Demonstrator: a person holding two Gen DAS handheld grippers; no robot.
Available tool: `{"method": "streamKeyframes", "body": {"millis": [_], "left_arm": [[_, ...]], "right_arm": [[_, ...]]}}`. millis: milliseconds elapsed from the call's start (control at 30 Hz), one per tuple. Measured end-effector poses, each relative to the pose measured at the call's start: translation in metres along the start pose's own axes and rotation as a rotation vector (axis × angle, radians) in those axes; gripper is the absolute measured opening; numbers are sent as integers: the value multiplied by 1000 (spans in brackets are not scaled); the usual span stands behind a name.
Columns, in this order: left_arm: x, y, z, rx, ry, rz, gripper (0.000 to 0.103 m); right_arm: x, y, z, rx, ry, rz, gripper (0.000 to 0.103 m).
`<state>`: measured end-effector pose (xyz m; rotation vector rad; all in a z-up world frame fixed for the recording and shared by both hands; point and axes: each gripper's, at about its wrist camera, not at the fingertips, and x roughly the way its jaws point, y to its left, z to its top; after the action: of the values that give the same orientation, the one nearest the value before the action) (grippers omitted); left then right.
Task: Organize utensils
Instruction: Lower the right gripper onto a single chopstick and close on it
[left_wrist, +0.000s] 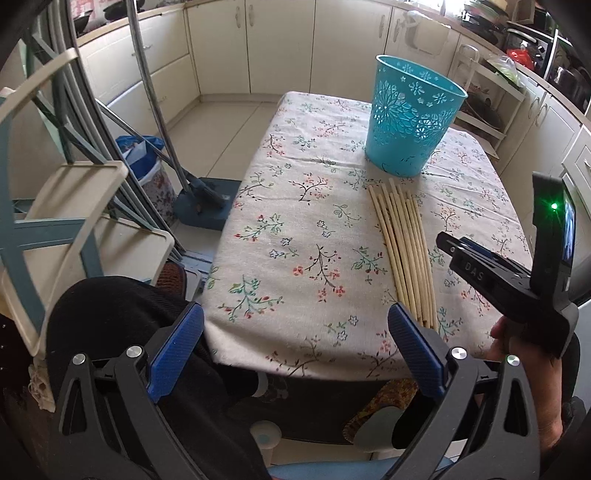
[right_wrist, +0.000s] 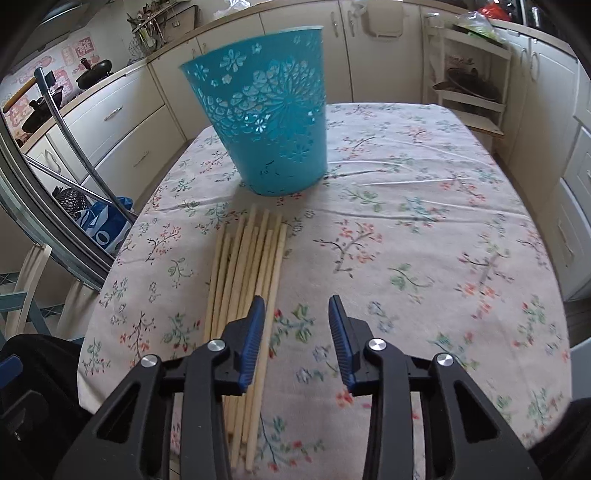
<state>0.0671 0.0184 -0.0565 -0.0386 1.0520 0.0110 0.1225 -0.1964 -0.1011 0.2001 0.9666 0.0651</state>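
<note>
Several pale wooden chopsticks (left_wrist: 404, 251) lie side by side on the floral tablecloth (left_wrist: 295, 221), pointing toward a teal cut-out plastic bin (left_wrist: 412, 114) that stands upright behind them. In the right wrist view the chopsticks (right_wrist: 245, 280) run under my left finger, with the bin (right_wrist: 266, 114) beyond. My left gripper (left_wrist: 295, 325) is open and empty, held off the table's near edge, left of the chopsticks. My right gripper (right_wrist: 297, 314) is open and empty, low over the near ends of the chopsticks; it also shows in the left wrist view (left_wrist: 476, 266).
Cream kitchen cabinets (left_wrist: 258, 44) surround the table. A stepladder and chair (left_wrist: 74, 206) stand to the left, with a blue bag (left_wrist: 147, 173) and mop on the floor. A white shelf rack (right_wrist: 472, 85) stands behind the table at the right.
</note>
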Motion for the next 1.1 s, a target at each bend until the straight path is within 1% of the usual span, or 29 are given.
{"method": "streamKeyframes", "body": {"millis": [167, 200, 267, 433, 533, 633, 667, 733, 767, 900, 1000, 1100], "left_arm": [[26, -10, 18, -3, 24, -5, 96], [32, -13, 22, -5, 29, -4, 96], [44, -17, 30, -13, 40, -4, 96], [70, -29, 50, -36, 67, -10, 96], [83, -37, 58, -43, 70, -2, 96], [99, -48, 66, -27, 79, 20, 96], [105, -52, 68, -17, 82, 29, 96], [119, -61, 72, 2, 98, 47, 96], [124, -63, 73, 3, 103, 48, 96], [136, -71, 79, 17, 102, 72, 96], [144, -73, 81, 20, 114, 90, 96], [148, -73, 82, 15, 112, 102, 96]], "right_arm": [[28, 3, 9, -21, 45, 12, 21], [29, 3, 9, -21, 29, 28, 21], [32, 3, 11, -36, 20, 24, 21], [32, -2, 14, -33, 29, 63, 21], [35, 0, 12, -58, 26, 60, 21], [35, 1, 12, -94, 26, 54, 21], [35, 0, 12, -102, 27, 55, 20], [33, -2, 12, -134, 31, 45, 13], [31, -5, 13, -147, 36, 38, 8], [26, -23, 12, -160, 45, 33, 8], [23, -37, 10, -122, 41, 69, 8], [24, -36, 10, -107, 35, 76, 8]]}}
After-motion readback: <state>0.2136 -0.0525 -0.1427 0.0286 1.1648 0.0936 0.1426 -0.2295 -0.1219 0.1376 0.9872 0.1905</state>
